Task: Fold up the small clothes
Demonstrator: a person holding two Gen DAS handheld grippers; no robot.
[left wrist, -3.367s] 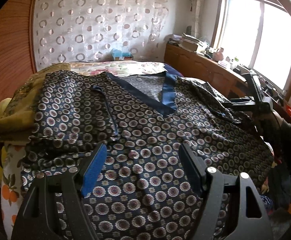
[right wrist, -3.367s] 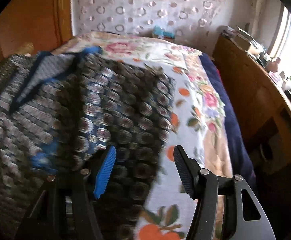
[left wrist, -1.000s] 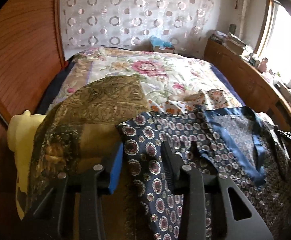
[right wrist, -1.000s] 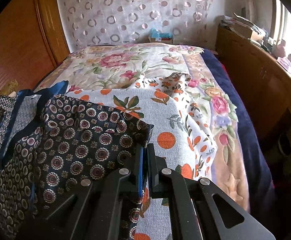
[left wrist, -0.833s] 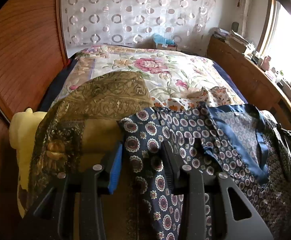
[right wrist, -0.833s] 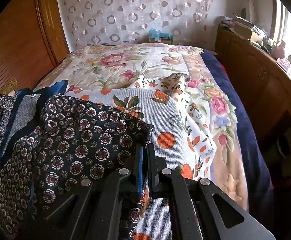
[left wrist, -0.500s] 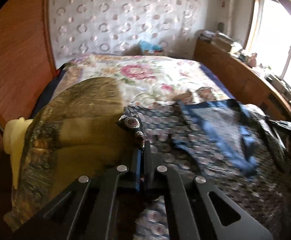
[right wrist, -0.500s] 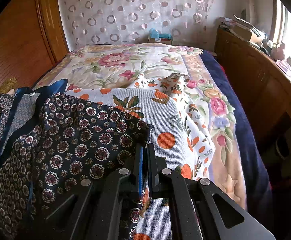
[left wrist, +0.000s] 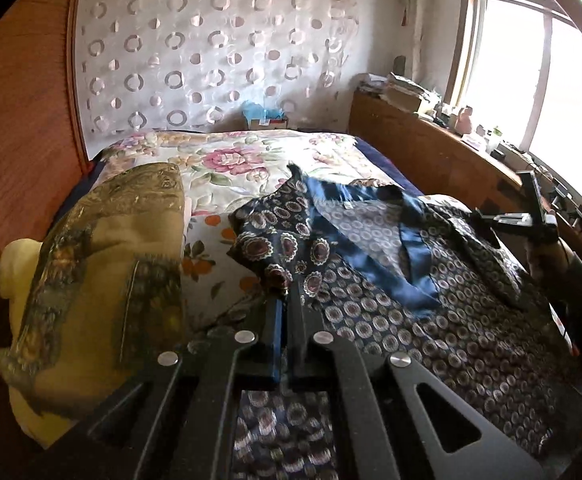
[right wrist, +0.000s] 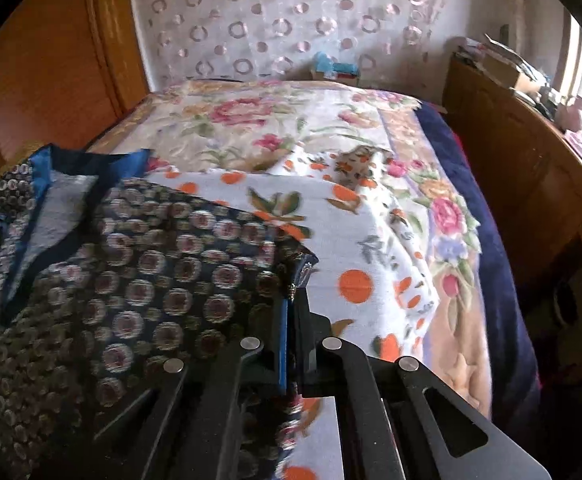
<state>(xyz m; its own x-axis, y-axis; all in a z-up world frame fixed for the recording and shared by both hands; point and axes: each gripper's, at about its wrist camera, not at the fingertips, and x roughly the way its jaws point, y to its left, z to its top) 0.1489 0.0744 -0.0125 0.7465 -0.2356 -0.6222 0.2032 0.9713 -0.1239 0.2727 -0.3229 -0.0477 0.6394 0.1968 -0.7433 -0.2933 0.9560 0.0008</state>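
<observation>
The left tongs (left wrist: 287, 300) are sitting pressed together, pinching a lifted corner of the patterned garment (left wrist: 431, 320) so that the cloth is bunching into a small peak above the fingertips. The right tongs (right wrist: 293, 304) are likewise squeezed tight, nipping the opposite edge of the same garment (right wrist: 151, 280), whose hem is folding up into a little dark point at the tips.

The garment is lying across the near part of the bed (right wrist: 503, 280), spread between the two tongs. Its cloth is thin and slightly glossy, dark navy, printed all over with round medallions, and it is rumpling in soft creases. A smooth plain blue band (left wrist: 411, 264) is running in a V along its neckline, showing a paler inner face.

Under it, a white sheet with orange dots and green leaves (right wrist: 355, 248) is lying flat with a knitted-looking texture. To the left, an olive-gold brocade cloth (left wrist: 111, 264) is draping over a pale yellow cushion (left wrist: 15, 264).

Farther back, a quilted floral bedspread (left wrist: 231, 160) with pink roses is covering the bed. At the head of the bed a small cardboard box (left wrist: 267, 122) is holding something crumpled and light blue. Behind it, a sheer curtain with ring shapes (left wrist: 211, 48) is hanging against the wall, and a wooden ledge (left wrist: 431, 144) under the window is carrying small clutter.
</observation>
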